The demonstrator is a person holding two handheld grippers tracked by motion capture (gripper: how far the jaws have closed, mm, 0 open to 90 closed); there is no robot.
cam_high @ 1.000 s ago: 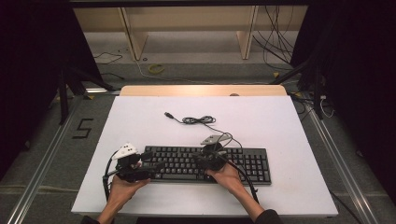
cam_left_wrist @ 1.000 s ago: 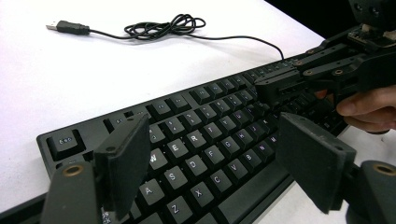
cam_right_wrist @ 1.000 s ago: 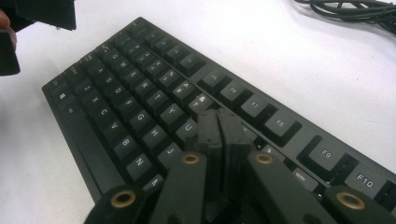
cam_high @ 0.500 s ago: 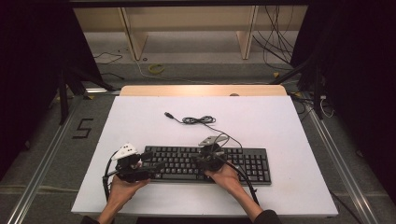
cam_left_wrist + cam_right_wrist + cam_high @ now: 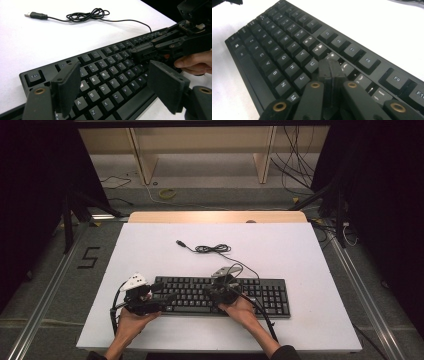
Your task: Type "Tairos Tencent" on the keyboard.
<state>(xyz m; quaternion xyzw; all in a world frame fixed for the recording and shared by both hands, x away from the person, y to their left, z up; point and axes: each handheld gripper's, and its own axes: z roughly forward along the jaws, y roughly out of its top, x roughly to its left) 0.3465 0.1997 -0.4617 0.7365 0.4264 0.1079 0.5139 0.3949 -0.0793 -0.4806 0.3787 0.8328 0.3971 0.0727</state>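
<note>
- Your right claw [image 5: 218,289] sits over the middle of the keyboard [image 5: 260,295], its two jaws pressed together with nothing between them.
- In the right gripper view the joined tips [image 5: 329,71] come down on the key row just right of the U key, about where I would be; whether they press a key or only touch it, you cannot tell from here.
- Your left claw [image 5: 165,296] lies at the keyboard's left end, jaws spread wide and holding nothing.
- In the left gripper view its two pads [image 5: 68,85] stand apart above the letter keys, with W, E, R, S, D, Z, X and C showing between them.
- That same view shows your right claw [image 5: 142,53] farther off, reaching in from the right onto the upper key rows, with your fingers [image 5: 192,62] curled under its body.
- The keyboard lies flat on the white bench [image 5: 300,250], near your edge, long side running left to right.
- Its cable [image 5: 212,249] runs off the back edge, loops into a small coil behind the keyboard, and ends in a USB plug [image 5: 181,243] lying loose on the bench, well apart from both claws.
- Your left hand [image 5: 131,322] and right hand [image 5: 240,309] come in from the near edge, each gripping its tool's body.
</note>
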